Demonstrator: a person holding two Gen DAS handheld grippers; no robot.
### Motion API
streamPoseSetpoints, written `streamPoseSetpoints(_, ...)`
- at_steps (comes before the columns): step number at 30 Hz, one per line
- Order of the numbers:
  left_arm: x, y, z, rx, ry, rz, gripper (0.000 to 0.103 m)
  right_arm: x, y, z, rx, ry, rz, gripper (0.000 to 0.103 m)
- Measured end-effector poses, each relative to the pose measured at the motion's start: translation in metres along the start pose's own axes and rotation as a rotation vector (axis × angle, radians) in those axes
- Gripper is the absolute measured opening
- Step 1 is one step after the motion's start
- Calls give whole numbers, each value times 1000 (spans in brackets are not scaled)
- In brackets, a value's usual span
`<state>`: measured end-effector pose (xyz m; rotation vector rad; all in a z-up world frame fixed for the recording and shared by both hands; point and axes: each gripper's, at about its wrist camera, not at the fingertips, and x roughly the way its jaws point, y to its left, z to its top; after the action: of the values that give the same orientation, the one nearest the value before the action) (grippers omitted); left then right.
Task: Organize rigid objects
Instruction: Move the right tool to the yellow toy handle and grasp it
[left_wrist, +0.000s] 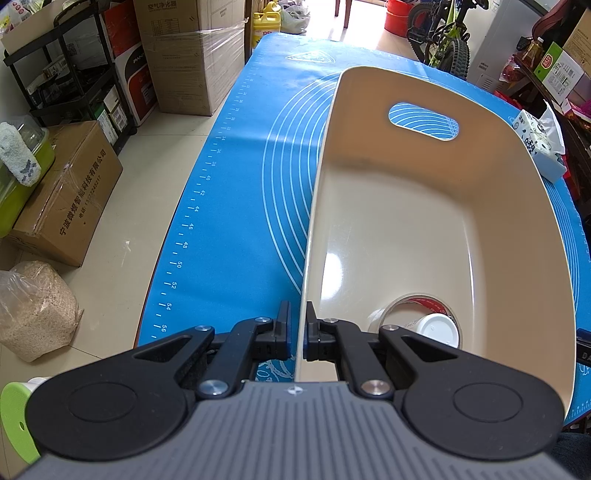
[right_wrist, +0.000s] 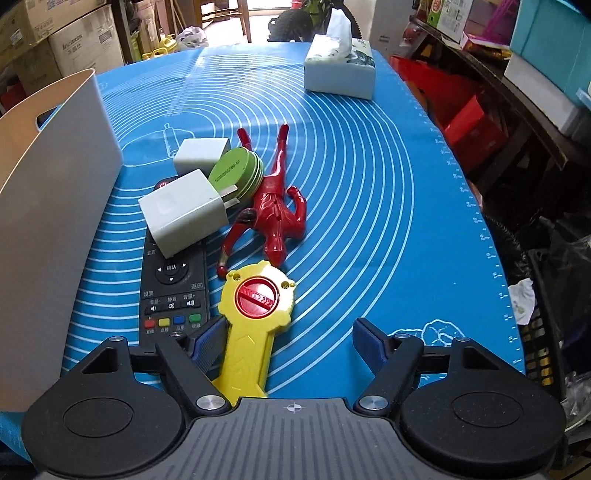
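My left gripper (left_wrist: 298, 325) is shut on the near-left wall of a beige plastic bin (left_wrist: 424, 206). A tape roll (left_wrist: 417, 314) and a white lid (left_wrist: 439, 328) lie inside it. In the right wrist view the bin (right_wrist: 48, 206) stands at the left. My right gripper (right_wrist: 286, 341) is open, low over the blue mat (right_wrist: 369, 206). A yellow toy with a red disc (right_wrist: 255, 314) lies between the fingers, against the left one. Beyond it lie a black remote (right_wrist: 171, 291), two white chargers (right_wrist: 181, 210), a green round case (right_wrist: 236, 173) and a red figure (right_wrist: 277, 210).
A tissue box (right_wrist: 340, 70) stands at the far end of the mat; it also shows in the left wrist view (left_wrist: 539, 144). Cardboard boxes (left_wrist: 66, 195) and a shelf rack (left_wrist: 74, 66) stand on the floor left of the table. Cluttered shelves (right_wrist: 517, 74) run along the right.
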<state>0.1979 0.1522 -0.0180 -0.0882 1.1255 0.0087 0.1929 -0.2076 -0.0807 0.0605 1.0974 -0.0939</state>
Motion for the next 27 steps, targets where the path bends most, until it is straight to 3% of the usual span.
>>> streamPoseSetpoints(8, 0, 0, 0, 0, 0, 2, 9, 11, 8, 1, -7, 22, 14, 62)
streamPoseSetpoints(12, 0, 1, 0, -2, 0, 2, 9, 9, 12, 0, -25, 10, 34, 46)
streamPoseSetpoints(27, 0, -3, 2, -6, 4, 11, 9, -6, 6, 0, 8, -55, 4, 46)
